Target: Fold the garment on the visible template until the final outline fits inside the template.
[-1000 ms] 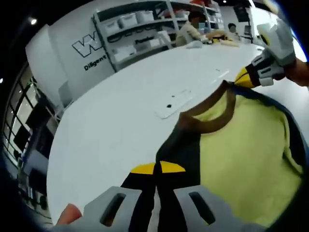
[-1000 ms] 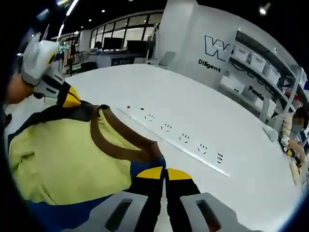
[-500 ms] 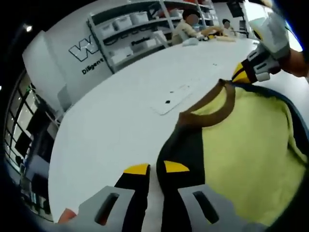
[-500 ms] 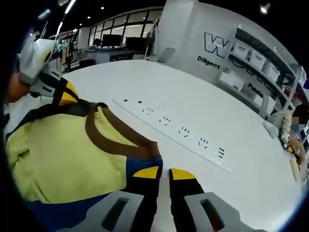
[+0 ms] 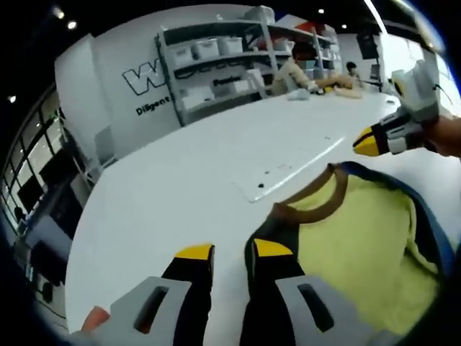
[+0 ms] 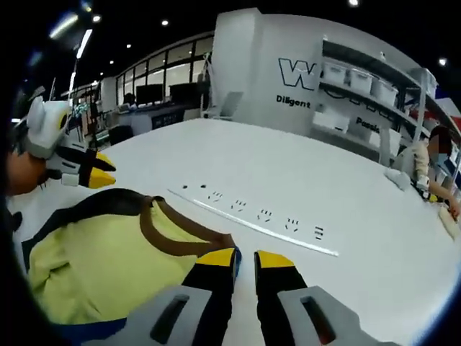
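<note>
Left gripper view: shelves (image 5: 238,61) at 12 o'clock carry pale bins (image 5: 205,49), contents impossible to tell. On the white table (image 5: 180,180) the yellow garment (image 5: 360,245) with its brown collar lies at 4 o'clock. The left gripper (image 5: 224,251) rises at 6 o'clock, jaws spread, pinching nothing. The right gripper (image 6: 245,256) points likewise, jaws parted beside the collar, the power strip (image 6: 252,220) beyond.

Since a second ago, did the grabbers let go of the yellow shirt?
Yes. Both the left gripper and right gripper opened and let go of the shirt near its brown collar. The shirt still lies on the white table.
</note>
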